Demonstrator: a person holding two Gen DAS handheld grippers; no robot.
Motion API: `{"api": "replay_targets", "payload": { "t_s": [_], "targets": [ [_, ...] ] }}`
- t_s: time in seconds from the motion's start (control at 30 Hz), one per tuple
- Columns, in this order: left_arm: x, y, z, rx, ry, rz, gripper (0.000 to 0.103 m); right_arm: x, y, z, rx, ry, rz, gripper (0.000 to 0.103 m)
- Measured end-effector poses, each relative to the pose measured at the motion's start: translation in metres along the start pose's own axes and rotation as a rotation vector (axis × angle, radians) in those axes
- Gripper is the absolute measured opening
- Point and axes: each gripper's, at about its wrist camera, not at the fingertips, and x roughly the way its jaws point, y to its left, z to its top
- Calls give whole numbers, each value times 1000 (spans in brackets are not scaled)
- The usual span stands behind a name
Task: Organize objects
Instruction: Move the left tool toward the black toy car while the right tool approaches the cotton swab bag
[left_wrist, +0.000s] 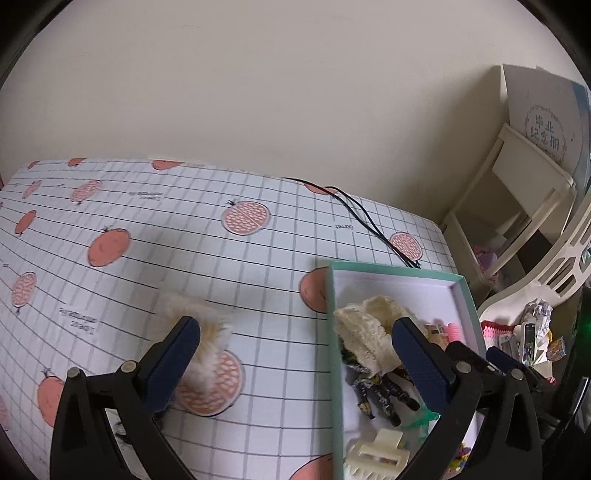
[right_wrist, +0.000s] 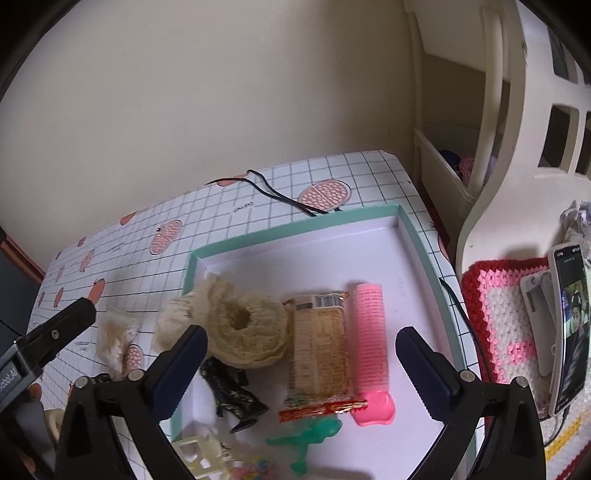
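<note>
One fluffy hair tie (left_wrist: 201, 334) lies on the checked tablecloth (left_wrist: 184, 236), just at nine o'clock of the green box (left_wrist: 334, 332). The left gripper (left_wrist: 295, 350) hangs low over it, jaws wide open, one finger touching the fluff. The right gripper (right_wrist: 301, 354) hangs over the box, jaws open and holding nothing. Inside sit one lacy scrunchie (right_wrist: 243, 332) at ten o'clock, one snack packet (right_wrist: 319, 350) in the middle, one pink roller (right_wrist: 369, 336) beside it, and one green clip (right_wrist: 310, 439) at six.
</note>
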Motion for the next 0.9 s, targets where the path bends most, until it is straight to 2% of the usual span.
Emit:
{"api": "replay_targets", "payload": {
  "t_s": [0.27,0.5,0.63,0.73,0.9],
  "targets": [
    [-43,37,7,-5,-62,40,103,-27,37,10,-56,-55,56,103],
    [-71,83,5,-81,-100,56,103,-32,77,13,-82,-78,113,103],
    [-76,104,-3,-105,-95,80,103,-32,102,11,-99,-82,145,103],
    [-73,112,-11,-92,-78,126,103,-31,117,9,-103,-84,165,103],
    [-62,125,-26,-72,-47,159,103,-24,139,5,-109,-74,204,103]
  ]
}}
